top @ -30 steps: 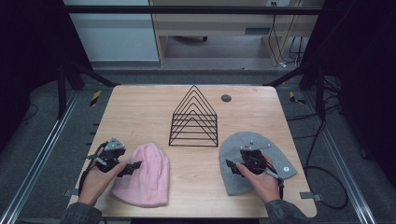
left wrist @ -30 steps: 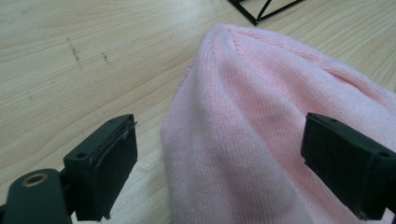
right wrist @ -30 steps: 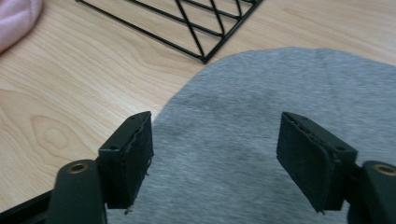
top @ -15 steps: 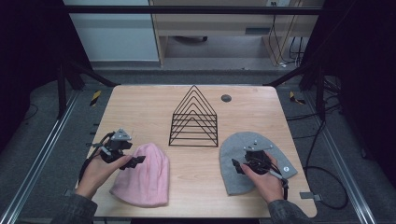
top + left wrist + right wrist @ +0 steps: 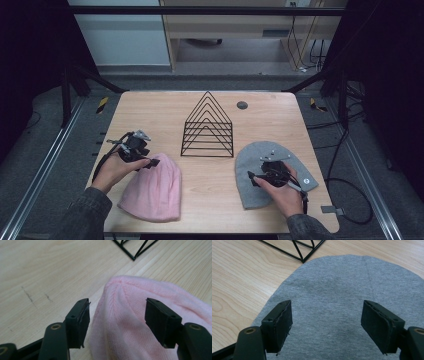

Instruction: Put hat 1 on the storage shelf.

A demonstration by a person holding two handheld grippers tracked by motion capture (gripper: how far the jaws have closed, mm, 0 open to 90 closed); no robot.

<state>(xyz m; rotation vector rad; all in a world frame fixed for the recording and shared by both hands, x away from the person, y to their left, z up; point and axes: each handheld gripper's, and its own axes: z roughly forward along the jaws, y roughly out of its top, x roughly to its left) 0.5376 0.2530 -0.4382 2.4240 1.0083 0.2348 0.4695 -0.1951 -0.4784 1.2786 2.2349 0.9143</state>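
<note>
Pink beanie lies flat on the bench at the person's left, the grey beanie flat at the right, and the black wire rack stands between and behind them. Left gripper hovers at the pink crown; its jaws have just been closing, with the knit between them but not yet pinched. Right gripper hangs over the grey hat, jaws wide, gripping nothing. Neither hat looks lifted, so by my reading the work is at its start: both grasps and any placing remain.
</note>
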